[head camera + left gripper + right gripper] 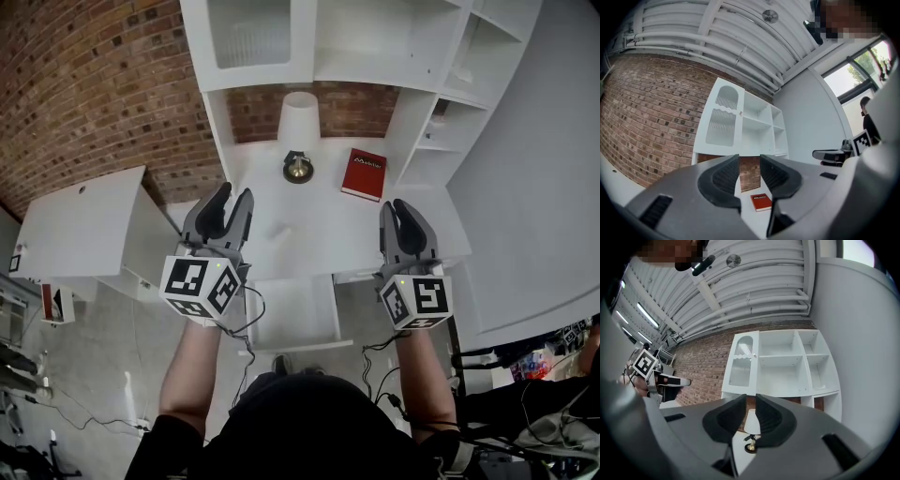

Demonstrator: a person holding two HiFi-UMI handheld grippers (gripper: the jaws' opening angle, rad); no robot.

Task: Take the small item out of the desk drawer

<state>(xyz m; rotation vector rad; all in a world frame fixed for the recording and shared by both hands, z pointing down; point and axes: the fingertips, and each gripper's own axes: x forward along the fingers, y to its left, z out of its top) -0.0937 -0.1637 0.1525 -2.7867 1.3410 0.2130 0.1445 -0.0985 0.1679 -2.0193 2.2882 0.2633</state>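
Note:
A white desk (319, 239) stands below me, and its drawer (292, 314) is pulled out toward me; the inside looks plain white and I make out no small item in it. My left gripper (234, 192) hovers over the desk's front left, jaws apart with nothing between them (750, 159). My right gripper (395, 204) hovers over the front right, with a narrower gap that is also empty (751, 397). Both point toward the back wall, well above the drawer.
A lamp with a white shade (299, 117) and a red book (364, 173) sit at the back of the desk. White shelving (375, 47) rises behind it against a brick wall. A low white cabinet (84, 225) stands at the left. Cables lie on the floor.

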